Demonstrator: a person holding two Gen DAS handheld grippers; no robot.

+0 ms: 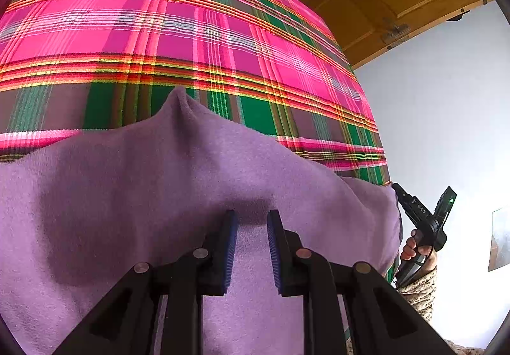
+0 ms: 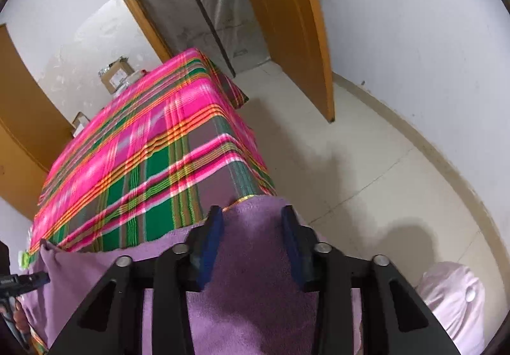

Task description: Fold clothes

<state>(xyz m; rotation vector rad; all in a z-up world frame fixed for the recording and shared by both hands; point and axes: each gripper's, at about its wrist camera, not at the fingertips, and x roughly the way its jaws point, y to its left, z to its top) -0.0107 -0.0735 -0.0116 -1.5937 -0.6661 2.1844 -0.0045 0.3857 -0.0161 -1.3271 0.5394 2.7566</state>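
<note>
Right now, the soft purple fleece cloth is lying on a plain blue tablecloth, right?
Not quite. The soft purple fleece cloth is lying on a pink, green and orange plaid tablecloth, not a plain blue one. The left wrist view shows it best.

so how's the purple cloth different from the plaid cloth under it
The purple cloth is one plain colour and looks fuzzy; the plaid cloth is striped pink, green and orange with a flatter weave. The purple cloth is rumpled, with a raised peak; the plaid cloth lies smooth. The purple cloth sits only at the near edge; the plaid cloth covers the whole table. Both hang over the table's edge.
</note>
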